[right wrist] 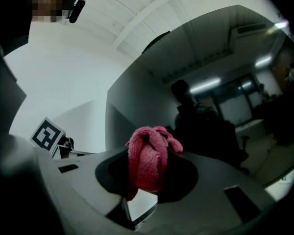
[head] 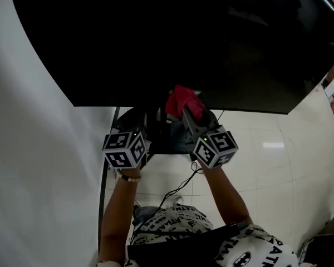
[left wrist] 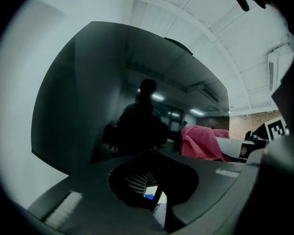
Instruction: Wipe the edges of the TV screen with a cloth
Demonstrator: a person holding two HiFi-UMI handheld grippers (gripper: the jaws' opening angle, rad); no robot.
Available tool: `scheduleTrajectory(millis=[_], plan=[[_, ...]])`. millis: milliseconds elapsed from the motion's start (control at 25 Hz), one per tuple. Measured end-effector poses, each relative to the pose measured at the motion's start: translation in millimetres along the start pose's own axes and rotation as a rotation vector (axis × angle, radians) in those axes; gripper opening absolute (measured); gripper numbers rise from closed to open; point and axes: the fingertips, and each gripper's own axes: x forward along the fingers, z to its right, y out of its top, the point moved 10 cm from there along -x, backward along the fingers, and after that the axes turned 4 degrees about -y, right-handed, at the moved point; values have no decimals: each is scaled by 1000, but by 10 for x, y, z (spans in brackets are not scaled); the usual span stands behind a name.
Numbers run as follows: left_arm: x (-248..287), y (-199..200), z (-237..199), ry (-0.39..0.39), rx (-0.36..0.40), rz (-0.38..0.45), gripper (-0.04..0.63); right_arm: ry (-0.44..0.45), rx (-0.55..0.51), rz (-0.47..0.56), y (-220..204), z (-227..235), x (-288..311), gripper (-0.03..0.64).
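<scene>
The large black TV screen (head: 172,38) fills the top of the head view, with its bottom edge running just above both grippers. My right gripper (head: 190,113) is shut on a bunched red cloth (head: 181,102), which sits at the middle of the screen's bottom edge. In the right gripper view the cloth (right wrist: 147,160) bulges up between the jaws in front of the dark screen (right wrist: 210,82). My left gripper (head: 147,128) hovers just left of it, below the screen edge, jaws closed on nothing. In the left gripper view the screen (left wrist: 88,106) looms ahead and the cloth (left wrist: 201,141) shows at the right.
A white wall (head: 33,149) stands at the left. Glossy white floor tiles (head: 267,149) lie below right. A dark stand (head: 167,143) sits under the screen, and a thin black cable (head: 178,188) trails down from it toward the person's legs.
</scene>
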Motion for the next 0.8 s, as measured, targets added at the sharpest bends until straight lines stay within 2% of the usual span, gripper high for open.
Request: scheduleTrajectory(millis=[240,440,680,800], plan=[[172,-450,381,-39,-26,-65,-9,-154,-13,-168,-327,637,-589,109],[109,-680,567,-75,-7,-116,-9,-252,14,-275,-542,787,-1034,107],[-37,-825,620,-95,-5,-147,-9,-322,66,-272,-665,608,-1201,107],[-110,-850,631,-102,6,-159,-9,-320,83,-252,-655,462,-1178,107]])
